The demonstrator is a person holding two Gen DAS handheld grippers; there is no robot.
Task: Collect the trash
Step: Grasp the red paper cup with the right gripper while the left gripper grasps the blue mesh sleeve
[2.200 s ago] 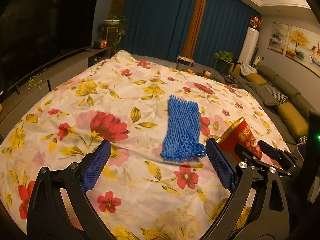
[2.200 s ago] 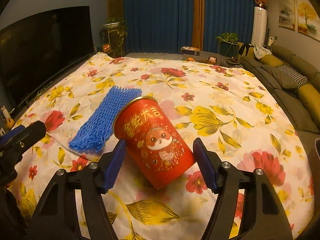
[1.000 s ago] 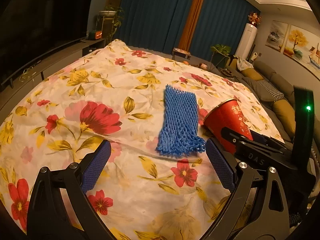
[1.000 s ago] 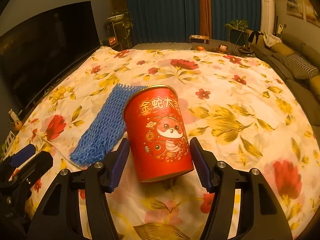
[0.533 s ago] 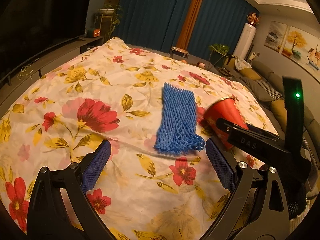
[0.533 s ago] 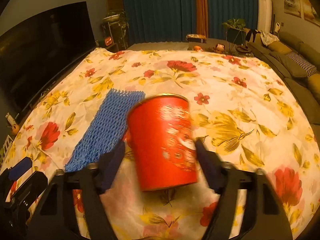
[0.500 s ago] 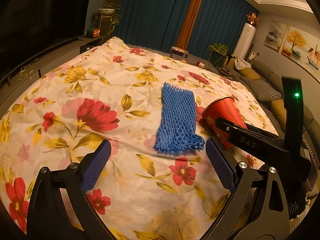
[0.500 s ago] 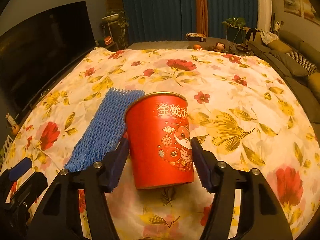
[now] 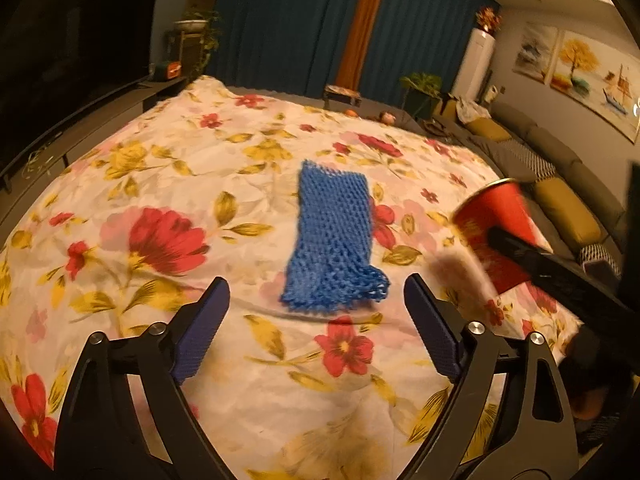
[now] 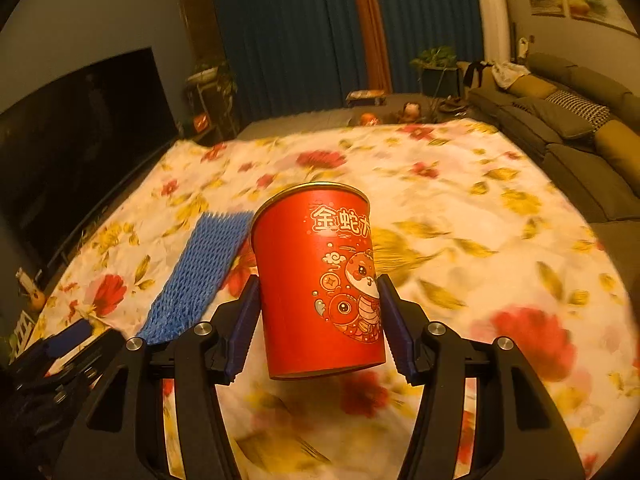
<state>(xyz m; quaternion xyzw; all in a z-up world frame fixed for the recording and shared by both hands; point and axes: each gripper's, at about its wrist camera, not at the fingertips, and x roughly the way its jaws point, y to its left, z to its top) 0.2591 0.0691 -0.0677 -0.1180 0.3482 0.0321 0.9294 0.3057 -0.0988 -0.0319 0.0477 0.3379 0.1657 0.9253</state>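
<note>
A red cylindrical can (image 10: 320, 280) with a cartoon snake and gold rim sits between the pads of my right gripper (image 10: 318, 322), which is shut on it and holds it upright above the floral cloth. The can also shows blurred at the right of the left wrist view (image 9: 494, 232). A blue foam net sleeve (image 9: 332, 240) lies flat on the cloth, just ahead of my left gripper (image 9: 316, 316), which is open and empty. The sleeve also shows left of the can in the right wrist view (image 10: 200, 276).
The floral cloth (image 9: 160, 184) covers a large flat surface. A dark TV (image 10: 76, 140) and low cabinet run along the left. A sofa with cushions (image 10: 568, 120) lines the right. Blue curtains (image 9: 288, 24) and plants stand at the back.
My right gripper has closed on the red can, stood it upright and lifted it off the cloth. My left gripper has stayed open near the blue sleeve.
</note>
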